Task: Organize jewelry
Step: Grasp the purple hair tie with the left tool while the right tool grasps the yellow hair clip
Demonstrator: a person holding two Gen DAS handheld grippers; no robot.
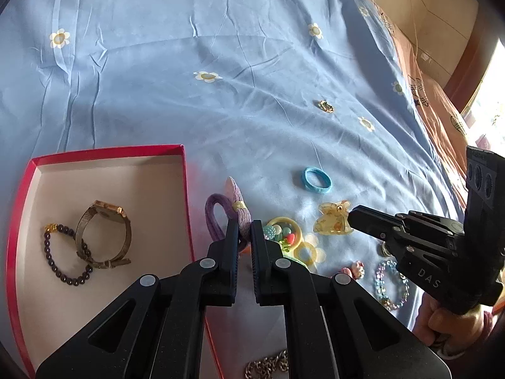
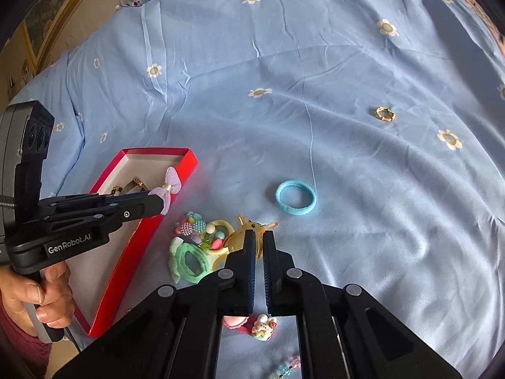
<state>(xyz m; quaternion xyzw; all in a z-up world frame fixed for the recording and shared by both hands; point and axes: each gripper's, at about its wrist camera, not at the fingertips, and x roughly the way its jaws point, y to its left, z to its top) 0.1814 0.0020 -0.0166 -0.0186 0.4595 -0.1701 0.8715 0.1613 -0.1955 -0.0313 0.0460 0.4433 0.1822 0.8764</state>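
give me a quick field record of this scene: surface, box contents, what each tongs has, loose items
surface: blue floral bedsheet
box: red box holding a gold watch and dark bead bracelet
left tongs: shut on purple bow hair tie, beside the box
right tongs: shut on yellow hair claw
loose items: blue hair tie, small ring, green hair tie
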